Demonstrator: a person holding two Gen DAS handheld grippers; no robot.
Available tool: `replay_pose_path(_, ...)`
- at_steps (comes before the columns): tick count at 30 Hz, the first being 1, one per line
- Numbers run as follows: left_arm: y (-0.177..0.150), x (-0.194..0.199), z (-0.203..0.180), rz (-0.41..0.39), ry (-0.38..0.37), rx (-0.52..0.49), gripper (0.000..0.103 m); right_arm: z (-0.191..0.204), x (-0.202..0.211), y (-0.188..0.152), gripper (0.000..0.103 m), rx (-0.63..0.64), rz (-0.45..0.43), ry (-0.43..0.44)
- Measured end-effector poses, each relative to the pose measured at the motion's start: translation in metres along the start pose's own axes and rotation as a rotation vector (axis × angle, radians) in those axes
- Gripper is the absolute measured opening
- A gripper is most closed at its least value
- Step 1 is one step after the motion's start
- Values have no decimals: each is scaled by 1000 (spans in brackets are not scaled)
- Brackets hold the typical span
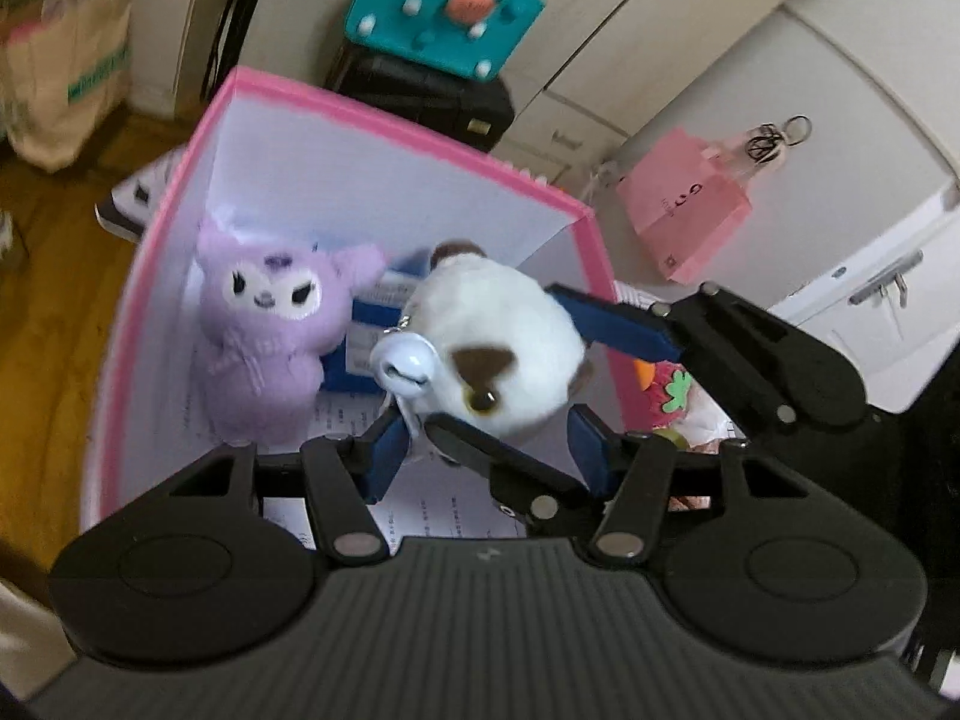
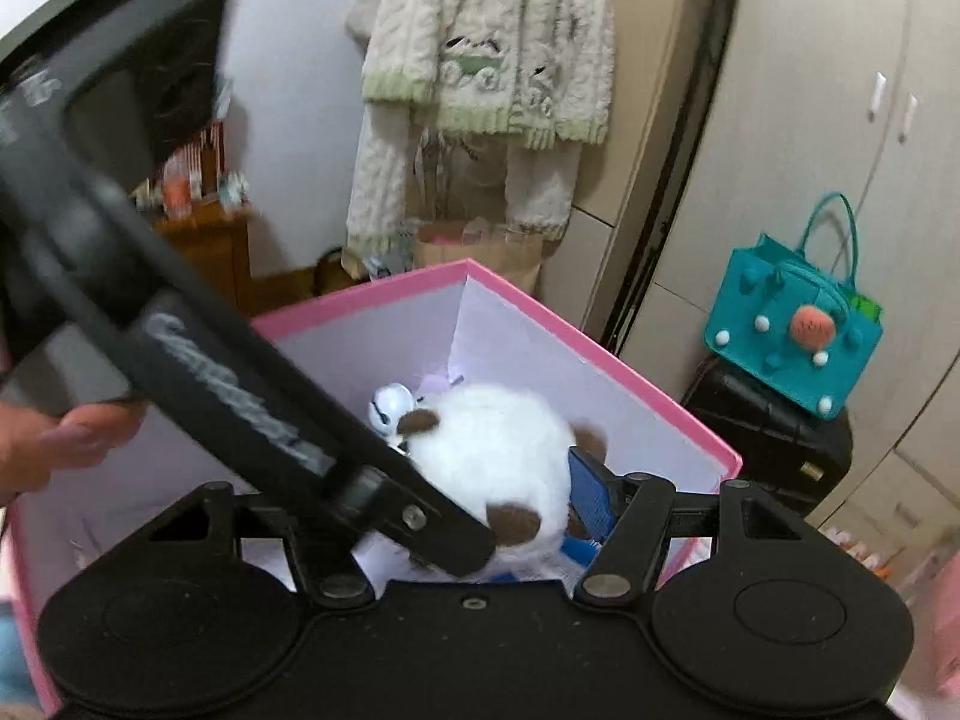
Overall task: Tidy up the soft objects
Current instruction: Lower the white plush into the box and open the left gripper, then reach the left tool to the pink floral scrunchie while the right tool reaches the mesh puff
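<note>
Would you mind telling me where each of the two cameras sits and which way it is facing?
Left wrist: on the left gripper, looking down into the pink box at the purple plush and the white plush; its own fingers and the right gripper show.
Right wrist: on the right gripper, looking into the pink box towards the hanging sweater; the left gripper's arm and a hand show.
Shared: box, white plush, teal bag.
</note>
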State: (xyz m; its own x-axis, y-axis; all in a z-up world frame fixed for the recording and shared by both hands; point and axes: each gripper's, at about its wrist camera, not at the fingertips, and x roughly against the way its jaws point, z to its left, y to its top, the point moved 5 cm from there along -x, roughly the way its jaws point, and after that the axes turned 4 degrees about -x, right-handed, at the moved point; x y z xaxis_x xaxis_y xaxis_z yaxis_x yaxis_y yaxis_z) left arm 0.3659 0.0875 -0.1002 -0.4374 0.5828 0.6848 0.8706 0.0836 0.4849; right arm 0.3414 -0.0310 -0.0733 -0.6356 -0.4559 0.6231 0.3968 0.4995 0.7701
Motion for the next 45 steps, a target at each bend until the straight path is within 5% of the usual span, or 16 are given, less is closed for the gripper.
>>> replay_pose_path(7, 5, -6, 1, -20, 19, -13, 52, -5, -18, -5, 61, 41, 61, -72)
replay_pose_path(13, -1, 13, -11, -72, 58, -70, 53, -8, -6, -8, 60, -30, 43, -17)
replay_pose_path(17, -6, 38, -23, -149, 135, -152, 52, -3, 14, -13, 60, -30, 22, -33)
replay_pose_path(22, -17, 71, -44, -190, 136, -217, 54, -8, 44, -19, 60, -124, 4, 62)
replay_pose_path(28, -38, 100, -69, -201, 169, -270, 55, -17, 88, -23, 60, -213, -53, 133)
replay_pose_path(35, -71, 131, -96, -170, 196, -354, 57, -23, 133, -39, 60, -330, 2, 198)
replay_pose_path(40, -99, 148, -116, -195, 263, -425, 65, -16, 170, -50, 62, -316, -48, 202)
replay_pose_path(45, -125, 156, -140, -168, 210, -500, 65, -9, 205, -66, 62, -332, -86, 175)
